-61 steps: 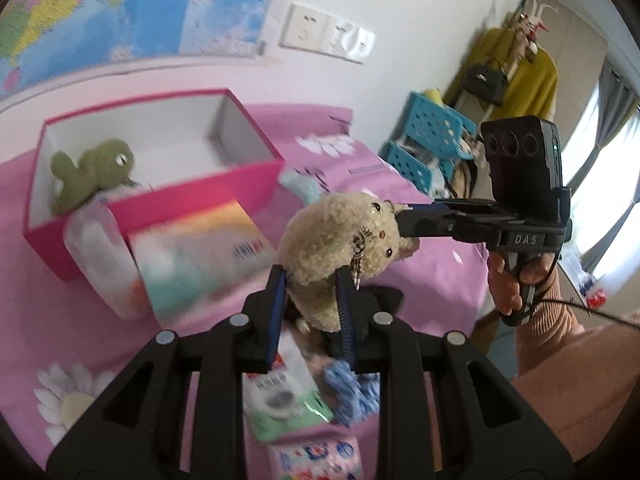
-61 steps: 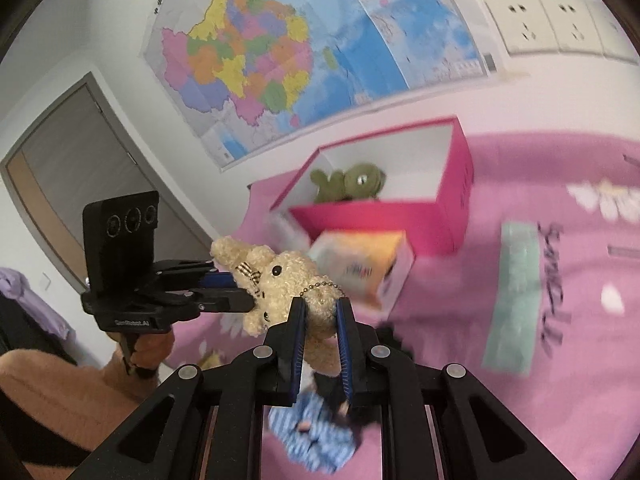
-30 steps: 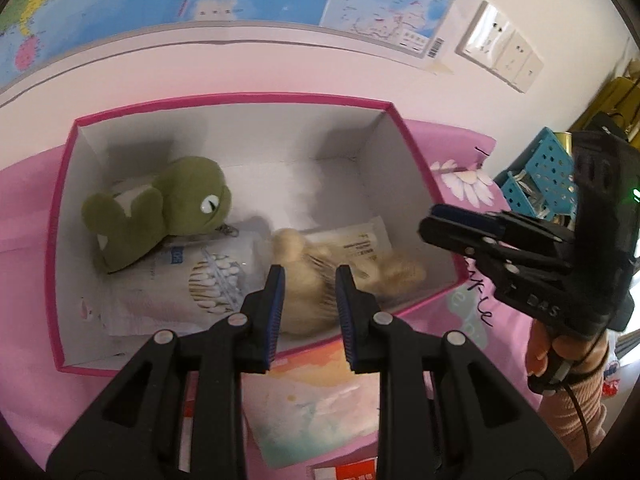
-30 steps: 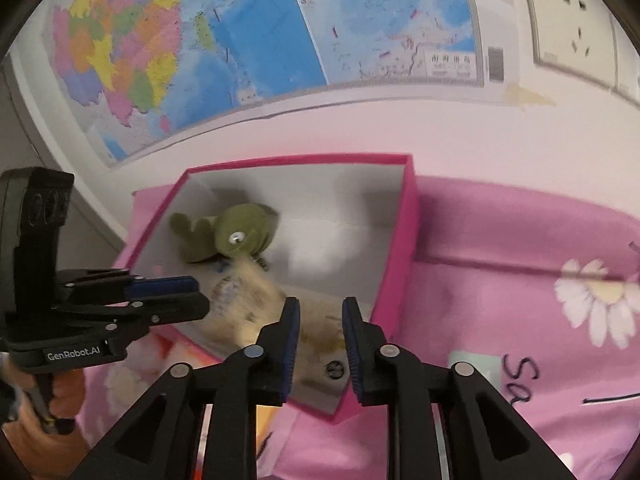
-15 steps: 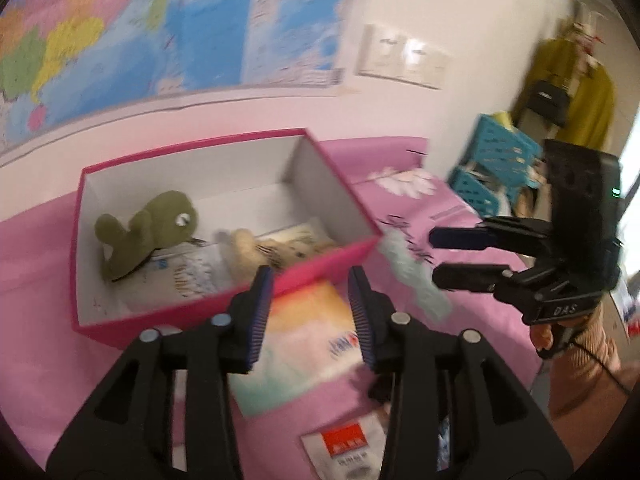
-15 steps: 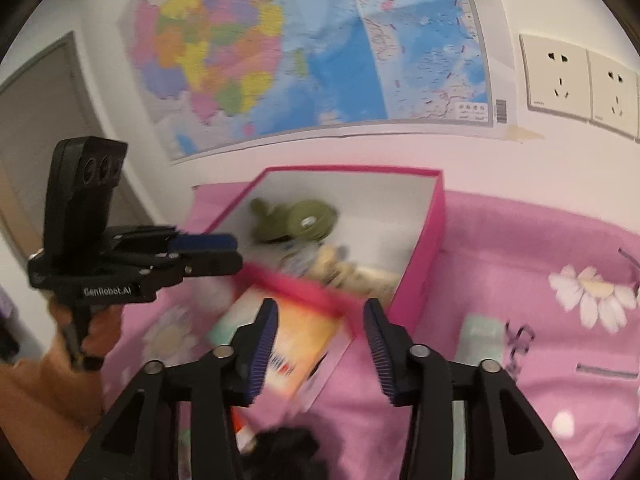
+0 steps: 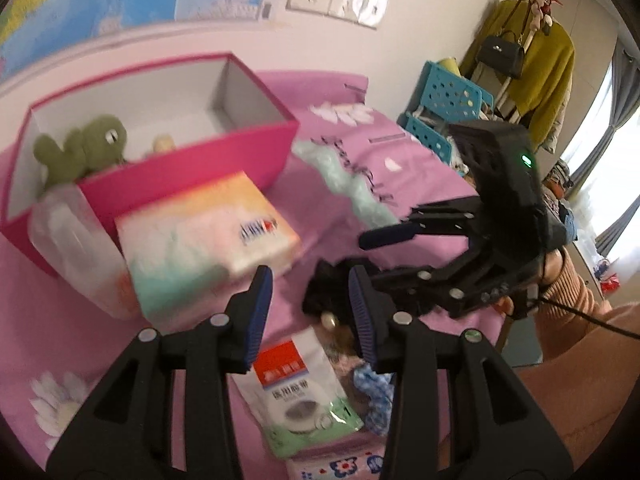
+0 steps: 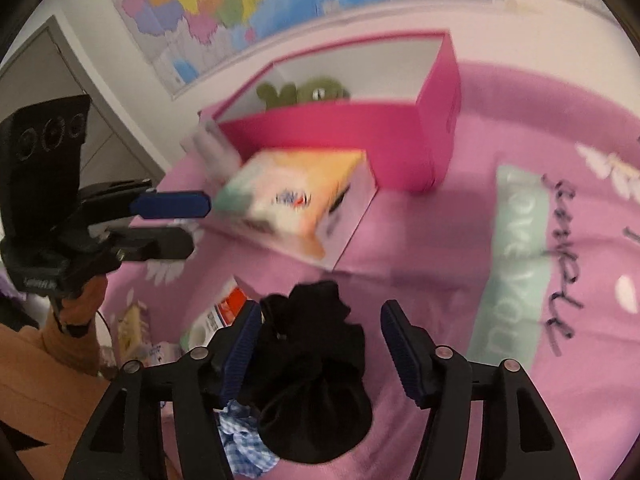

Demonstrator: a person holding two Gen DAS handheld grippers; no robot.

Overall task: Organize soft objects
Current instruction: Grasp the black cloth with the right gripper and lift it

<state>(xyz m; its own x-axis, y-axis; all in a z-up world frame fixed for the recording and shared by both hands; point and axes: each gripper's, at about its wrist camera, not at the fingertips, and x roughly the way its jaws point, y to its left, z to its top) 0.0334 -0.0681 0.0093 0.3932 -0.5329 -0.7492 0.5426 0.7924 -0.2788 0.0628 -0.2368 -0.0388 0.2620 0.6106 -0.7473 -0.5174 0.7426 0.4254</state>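
On left wrist view, my left gripper (image 7: 310,300) gapes empty above pink flowered bedcover (image 7: 340,184); green plush frog (image 7: 86,146) sits inside pink cardboard box (image 7: 192,162).

Right wrist view: my right gripper (image 8: 318,346) spread wide, straddling black fabric pouch (image 8: 316,380), lined up, I judge, for pinch.

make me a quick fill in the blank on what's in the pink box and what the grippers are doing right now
The green plush toy sits inside the ____ box.
The right gripper is open around a ____ pouch.
The left gripper is open and holds ____.
The tissue pack lies ____ the box.

Missing words: pink; black; nothing; outside
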